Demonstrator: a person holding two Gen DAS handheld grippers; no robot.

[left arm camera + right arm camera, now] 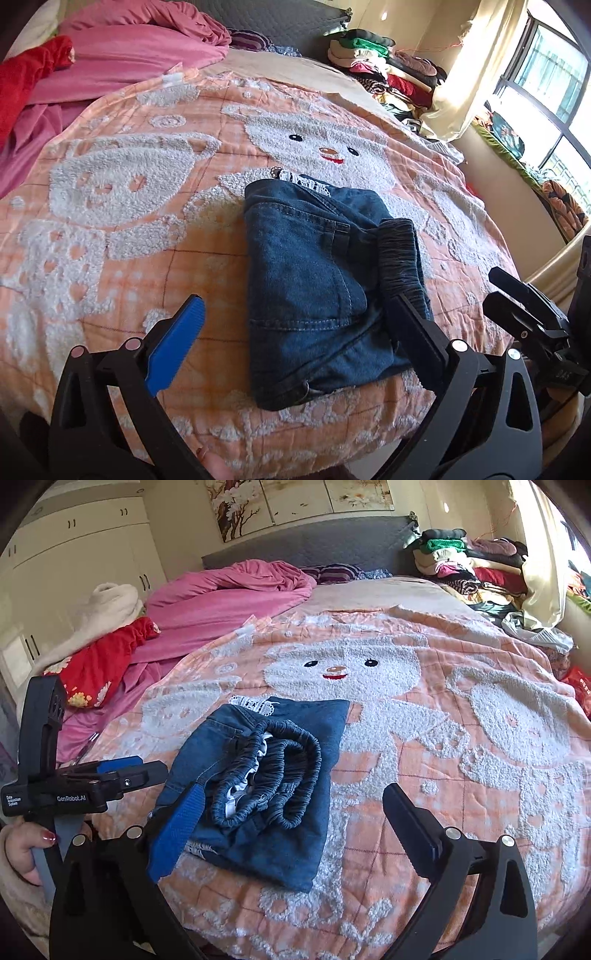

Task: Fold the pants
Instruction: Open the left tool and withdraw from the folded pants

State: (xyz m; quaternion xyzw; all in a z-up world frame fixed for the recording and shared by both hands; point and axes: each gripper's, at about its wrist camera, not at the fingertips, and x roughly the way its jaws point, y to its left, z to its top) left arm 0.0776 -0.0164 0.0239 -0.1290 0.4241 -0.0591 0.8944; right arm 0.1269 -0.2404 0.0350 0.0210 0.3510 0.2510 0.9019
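The denim pants (317,295) lie folded into a compact bundle near the bed's (110,206) near edge, on the orange bear blanket (443,738). The left gripper (295,339) and right gripper (291,834) both hover spread wide, gripping nothing. Folding looks essentially finished; any next move would be tidying the bunched waistband (273,775).

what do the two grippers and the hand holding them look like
Both the left gripper and the right gripper are matte black, with silver pivot bolts and triangular cut-outs. Each carries a ribbed blue pad on one finger. White "GenRobot.AI" lettering marks the left body. The hand has red-painted nails and a fluffy pale sleeve.
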